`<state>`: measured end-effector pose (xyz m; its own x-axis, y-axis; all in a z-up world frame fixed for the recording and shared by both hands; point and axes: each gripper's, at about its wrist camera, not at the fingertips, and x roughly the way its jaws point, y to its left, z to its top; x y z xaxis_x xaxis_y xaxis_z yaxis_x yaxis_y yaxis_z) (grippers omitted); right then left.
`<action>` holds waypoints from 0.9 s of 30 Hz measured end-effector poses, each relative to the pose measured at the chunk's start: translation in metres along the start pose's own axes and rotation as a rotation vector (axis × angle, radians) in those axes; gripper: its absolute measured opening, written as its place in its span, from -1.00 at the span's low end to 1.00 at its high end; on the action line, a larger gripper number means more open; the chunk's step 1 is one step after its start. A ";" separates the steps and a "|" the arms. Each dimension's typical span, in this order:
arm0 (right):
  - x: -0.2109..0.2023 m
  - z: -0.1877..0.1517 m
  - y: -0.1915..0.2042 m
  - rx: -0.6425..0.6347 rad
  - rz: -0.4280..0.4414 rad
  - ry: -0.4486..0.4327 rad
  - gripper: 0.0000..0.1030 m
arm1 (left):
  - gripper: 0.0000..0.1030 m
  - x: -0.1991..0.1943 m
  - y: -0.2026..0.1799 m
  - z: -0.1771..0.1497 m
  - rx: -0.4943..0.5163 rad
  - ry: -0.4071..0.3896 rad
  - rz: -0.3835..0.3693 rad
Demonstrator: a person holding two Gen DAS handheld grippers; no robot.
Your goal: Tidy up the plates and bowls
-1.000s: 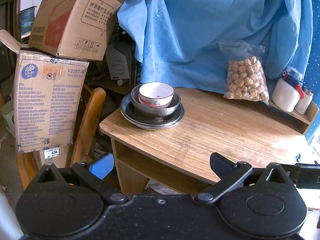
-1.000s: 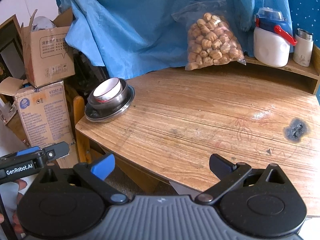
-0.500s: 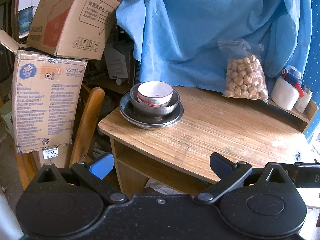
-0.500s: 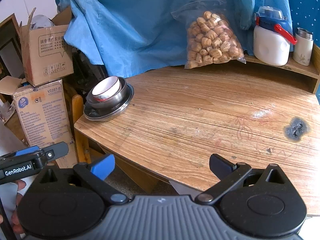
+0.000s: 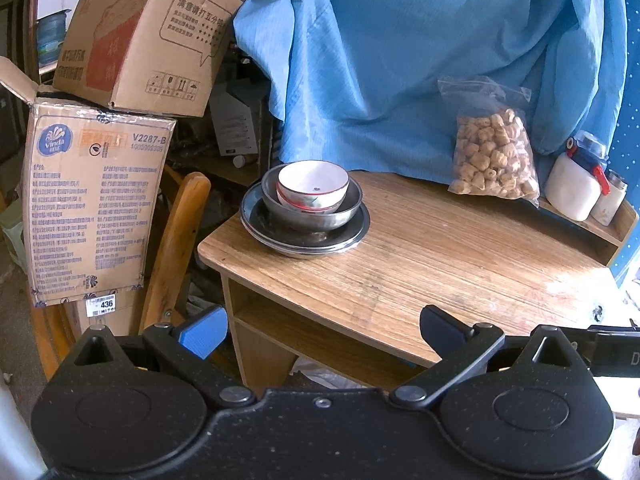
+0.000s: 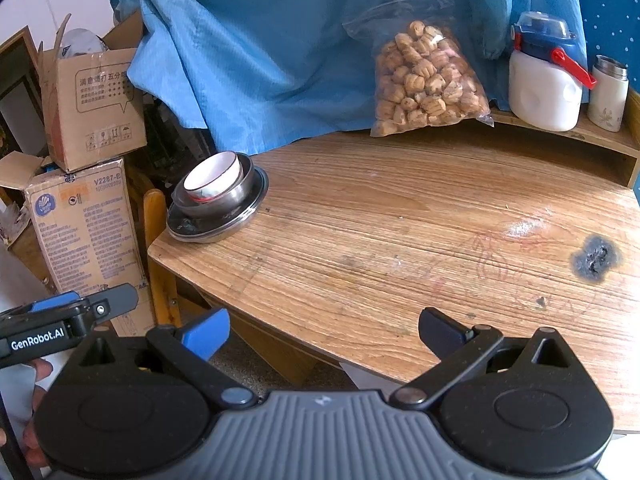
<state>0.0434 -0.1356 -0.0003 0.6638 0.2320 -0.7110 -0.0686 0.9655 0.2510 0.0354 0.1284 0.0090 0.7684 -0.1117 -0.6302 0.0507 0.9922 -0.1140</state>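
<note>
White bowl (image 5: pixel 313 186) sat nested in steel bowl (image 5: pixel 316 210) on steel plates (image 5: pixel 304 236), at the counter (image 5: pixel 440 256) far-left corner. Left gripper (image 5: pixel 322 330) and right gripper (image 6: pixel 323 330) were both spread, empty, well short. Judgement: stack looked finished; withdraw level, clear of the rims.

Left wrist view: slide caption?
Open left tool faces white ceramic bowl nested in steel bowl on steel plate.

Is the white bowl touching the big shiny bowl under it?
Touching. In the left wrist view the white bowl sits nested inside the metal bowl, its base resting within that rim; the right wrist view shows the same nesting.
</note>
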 end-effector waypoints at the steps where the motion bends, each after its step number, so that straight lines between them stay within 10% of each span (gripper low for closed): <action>1: 0.001 0.000 0.000 0.001 -0.001 0.000 1.00 | 0.98 0.000 0.000 0.000 -0.001 0.000 0.000; 27: 0.003 0.000 0.001 -0.002 0.002 0.001 1.00 | 0.98 0.002 0.001 0.001 0.000 0.002 -0.003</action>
<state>0.0454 -0.1341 -0.0019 0.6631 0.2342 -0.7109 -0.0719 0.9653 0.2509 0.0381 0.1297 0.0086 0.7670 -0.1143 -0.6313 0.0527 0.9919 -0.1155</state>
